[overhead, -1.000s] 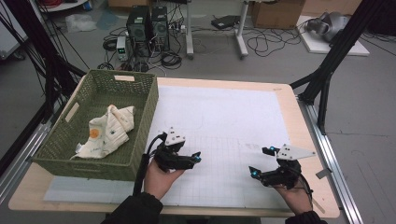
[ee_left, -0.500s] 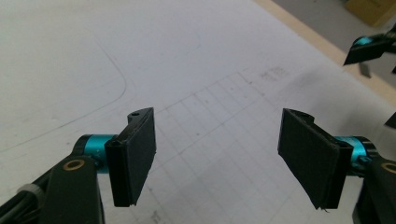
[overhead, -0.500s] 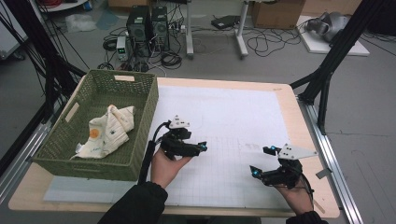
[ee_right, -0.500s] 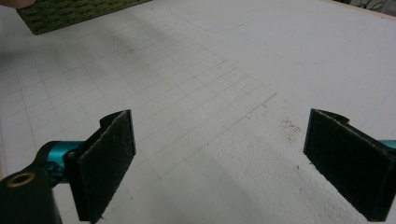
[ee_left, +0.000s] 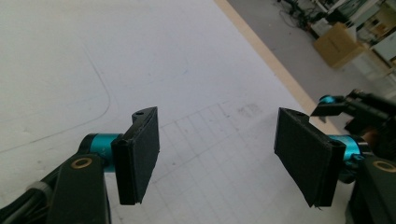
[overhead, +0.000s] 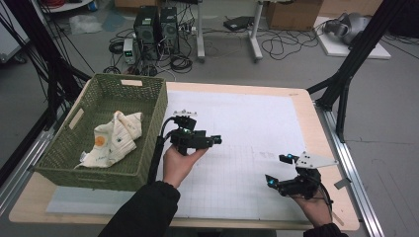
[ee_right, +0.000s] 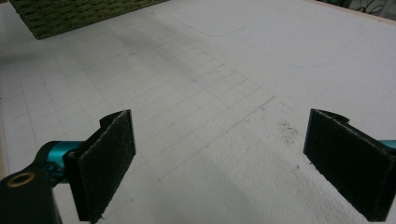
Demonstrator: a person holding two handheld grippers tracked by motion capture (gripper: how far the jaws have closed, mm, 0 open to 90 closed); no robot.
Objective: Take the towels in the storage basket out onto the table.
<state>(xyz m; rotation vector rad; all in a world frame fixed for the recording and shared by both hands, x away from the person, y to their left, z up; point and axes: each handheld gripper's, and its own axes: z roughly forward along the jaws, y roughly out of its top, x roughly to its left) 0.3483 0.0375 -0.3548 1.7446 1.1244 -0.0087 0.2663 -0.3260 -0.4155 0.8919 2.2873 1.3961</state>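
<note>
the left tool (overhead: 216, 141), jaws wide and empty, has lifted off the desk (overhead: 237, 118) beside the basket (overhead: 129, 83); its cloth (overhead: 112, 139) looks delivered. the right tool (overhead: 277, 169) rests open.

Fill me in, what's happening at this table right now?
A person holds a gripper in each hand over the white mat. Both are open and hold nothing. The left gripper is raised beside the green basket, pointing toward the right gripper, which sits low near the table's front right corner. A cream cloth lies in the basket, untouched.
</note>
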